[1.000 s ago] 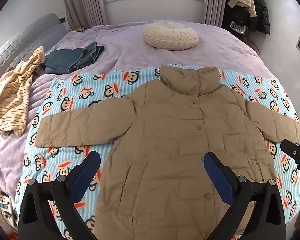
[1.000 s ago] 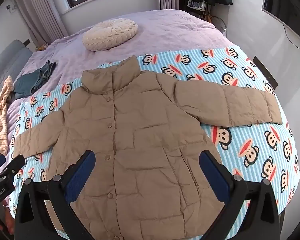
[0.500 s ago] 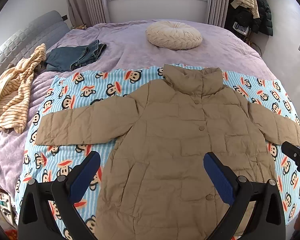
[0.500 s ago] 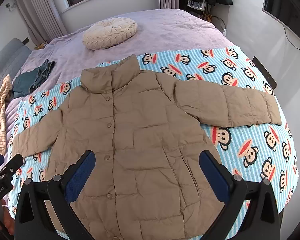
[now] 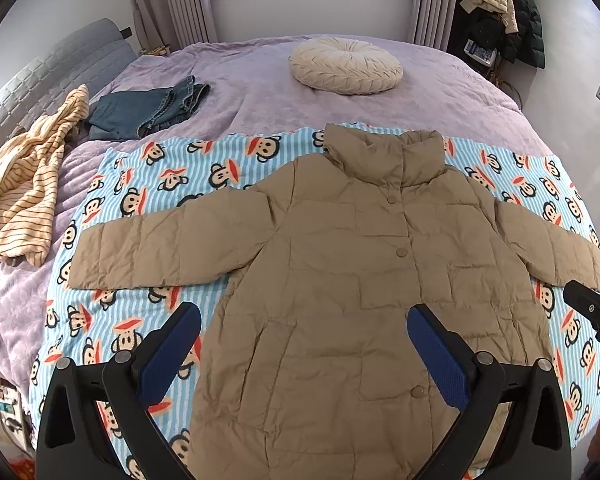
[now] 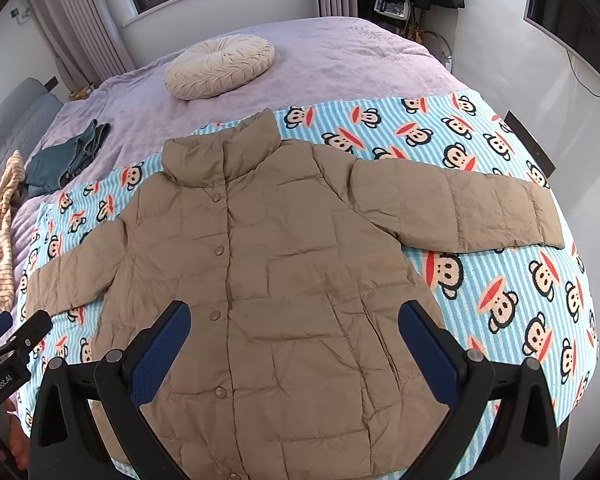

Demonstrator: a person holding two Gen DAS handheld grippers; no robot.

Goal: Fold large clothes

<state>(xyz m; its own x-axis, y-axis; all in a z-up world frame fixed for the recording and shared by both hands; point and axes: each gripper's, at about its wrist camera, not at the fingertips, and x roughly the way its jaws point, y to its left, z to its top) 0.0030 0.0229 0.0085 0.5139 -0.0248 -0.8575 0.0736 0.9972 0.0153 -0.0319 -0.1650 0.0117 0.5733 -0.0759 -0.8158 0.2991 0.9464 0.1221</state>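
Puffer jacket spread flat, both grippers spread wide and empty above its hem.

Left wrist view: the left gripper (image 5: pixel 304 344) hangs with jaws wide over the tan jacket (image 5: pixel 340 272), which lies buttoned on the monkey-print blanket (image 5: pixel 140 184) straight ahead of it; the near sleeve (image 5: pixel 160 248) stretches off to its left. The slick quilted fill would likely spring back or slide out of a shallow pinch, undoing a fold. No writing is legible here.

Right wrist view: the right gripper (image 6: pixel 294 340) is likewise wide apart, holding nothing, the jacket (image 6: pixel 280 248) directly ahead. The far sleeve (image 6: pixel 460 212) reaches toward the bed edge on its right and could drag the blanket. The other tool, at lower left, reads "GenRobot.AI".
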